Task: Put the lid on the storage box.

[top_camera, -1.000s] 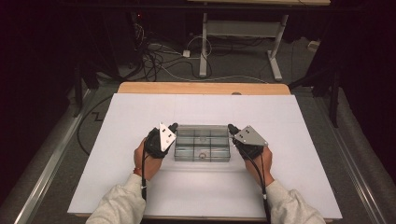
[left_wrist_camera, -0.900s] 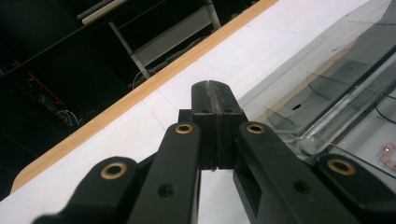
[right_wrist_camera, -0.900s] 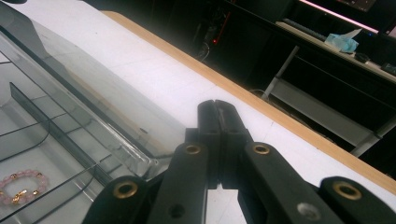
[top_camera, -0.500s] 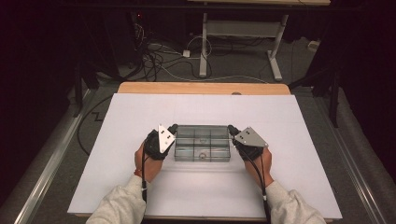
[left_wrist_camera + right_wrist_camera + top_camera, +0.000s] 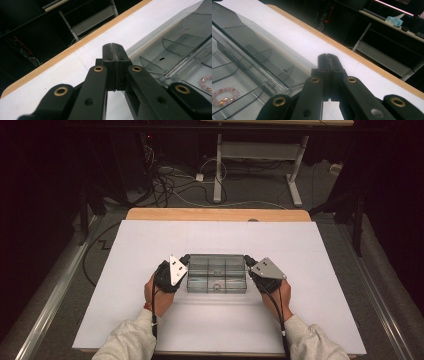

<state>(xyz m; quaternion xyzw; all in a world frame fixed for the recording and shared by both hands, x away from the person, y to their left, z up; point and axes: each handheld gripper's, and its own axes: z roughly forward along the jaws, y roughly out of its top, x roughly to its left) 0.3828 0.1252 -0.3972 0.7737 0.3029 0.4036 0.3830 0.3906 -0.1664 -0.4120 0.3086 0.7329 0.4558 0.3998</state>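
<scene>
A clear plastic compartment box [image 5: 217,274] lies on the white table top, with a pink bead bracelet [image 5: 216,285] in one front compartment. My left gripper [image 5: 186,260] sits at the box's left end, jaws shut with nothing between them; in the left gripper view its tips [image 5: 113,48] meet beside the box wall [image 5: 175,42]. My right gripper [image 5: 248,261] rests at the box's right end, also shut and empty. The right gripper view has its closed tips [image 5: 327,58] next to the box [image 5: 249,55], and the bracelet [image 5: 225,96] at lower left.
The white sheet [image 5: 220,240] covers a wooden table whose far edge [image 5: 218,214] shows bare wood. Beyond it are a desk frame [image 5: 257,165] and loose cables [image 5: 170,180] on the floor. A metal rail [image 5: 55,285] runs along the left.
</scene>
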